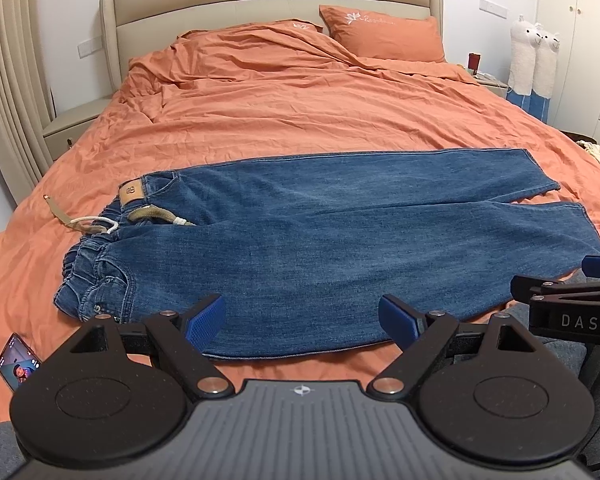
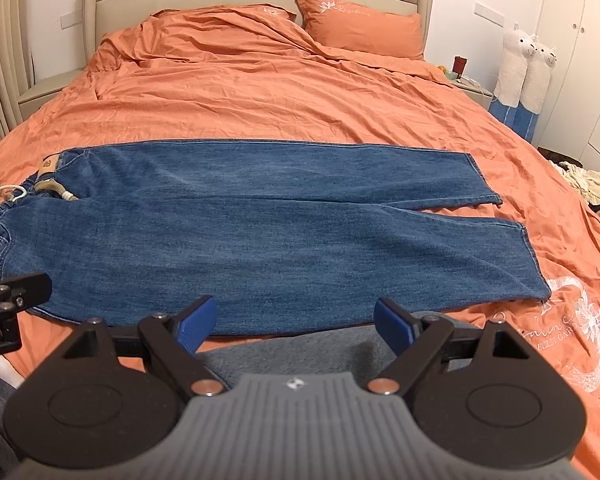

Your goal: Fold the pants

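Nearest, the left claw (image 1: 302, 322) and right claw (image 2: 294, 322) both hover wide open and empty over the near edge of the jeans (image 1: 320, 248), spread flat across the orange bed (image 1: 300, 100) (waistband left), pillows (image 1: 384, 32) beyond.

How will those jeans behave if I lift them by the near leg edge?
The jeans lie flat and limp, so they will probably drape and sag. Denim looks thick, likely heavyish. The loose belt at the waistband may trail or slip out.

"DAS" on the right gripper (image 1: 572, 312); duvet (image 2: 560, 332) script perhaps reads "GARDEN"
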A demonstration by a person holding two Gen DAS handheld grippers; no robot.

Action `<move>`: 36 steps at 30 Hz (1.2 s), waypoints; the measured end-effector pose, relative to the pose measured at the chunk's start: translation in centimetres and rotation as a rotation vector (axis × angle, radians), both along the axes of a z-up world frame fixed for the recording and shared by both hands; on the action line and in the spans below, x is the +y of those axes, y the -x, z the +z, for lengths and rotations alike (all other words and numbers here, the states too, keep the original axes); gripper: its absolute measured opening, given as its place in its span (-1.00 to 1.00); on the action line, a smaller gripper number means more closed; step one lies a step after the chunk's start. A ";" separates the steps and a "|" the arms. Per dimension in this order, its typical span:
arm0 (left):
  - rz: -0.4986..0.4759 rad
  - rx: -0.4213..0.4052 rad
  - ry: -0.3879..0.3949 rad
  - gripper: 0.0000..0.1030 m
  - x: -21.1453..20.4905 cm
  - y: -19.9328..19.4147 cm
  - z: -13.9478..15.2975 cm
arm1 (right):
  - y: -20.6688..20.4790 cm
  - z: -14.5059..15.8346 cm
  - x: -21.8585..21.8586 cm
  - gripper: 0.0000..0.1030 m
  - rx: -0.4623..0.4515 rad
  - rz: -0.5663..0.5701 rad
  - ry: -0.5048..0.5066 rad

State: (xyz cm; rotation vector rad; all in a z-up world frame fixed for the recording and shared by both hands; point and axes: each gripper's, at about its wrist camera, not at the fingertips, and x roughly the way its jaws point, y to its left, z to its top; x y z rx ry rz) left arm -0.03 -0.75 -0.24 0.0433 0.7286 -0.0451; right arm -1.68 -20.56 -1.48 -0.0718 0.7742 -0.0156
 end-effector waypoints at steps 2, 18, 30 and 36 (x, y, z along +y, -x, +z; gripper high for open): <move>0.001 0.000 -0.001 0.96 0.0 0.0 0.0 | 0.0 0.0 0.1 0.60 0.001 0.001 -0.001; 0.000 -0.020 -0.012 0.96 -0.1 0.0 0.0 | 0.1 -0.2 0.1 0.60 0.003 -0.002 -0.007; 0.010 -0.007 -0.004 0.96 0.3 -0.3 -0.3 | 0.0 -0.5 0.0 0.60 0.007 0.013 -0.011; 0.024 -0.043 -0.022 0.80 4.1 -1.8 0.6 | -1.6 0.3 -1.9 0.60 -0.029 0.075 -0.040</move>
